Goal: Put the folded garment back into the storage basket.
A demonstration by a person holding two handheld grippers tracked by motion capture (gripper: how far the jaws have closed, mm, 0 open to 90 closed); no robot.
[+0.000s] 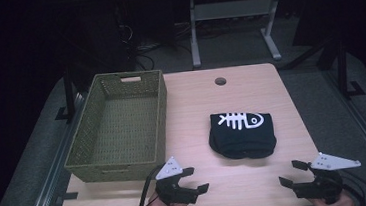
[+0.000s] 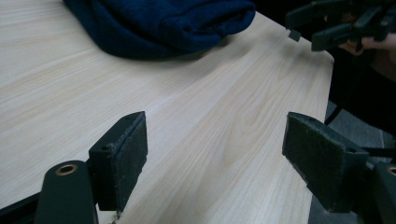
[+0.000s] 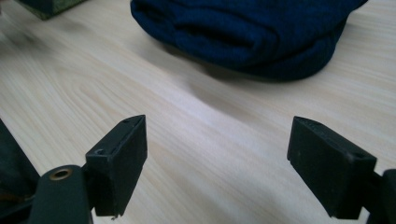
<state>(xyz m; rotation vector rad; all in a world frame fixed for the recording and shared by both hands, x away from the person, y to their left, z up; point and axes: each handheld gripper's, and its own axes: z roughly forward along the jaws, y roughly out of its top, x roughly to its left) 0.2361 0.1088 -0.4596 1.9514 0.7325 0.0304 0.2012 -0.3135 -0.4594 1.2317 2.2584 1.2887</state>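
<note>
Here the folded shirt [image 1: 242,134] lies ahead of and between the 2 grippers, long axis crosswise, roughly equally near the left gripper [image 1: 192,179] and right gripper [image 1: 291,172], both spread and empty.

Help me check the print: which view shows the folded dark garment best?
The high view: the whole folded garment shows from above, white fishbone print up. The left gripper view and right gripper view catch its near folded edge close up, no print.
</note>
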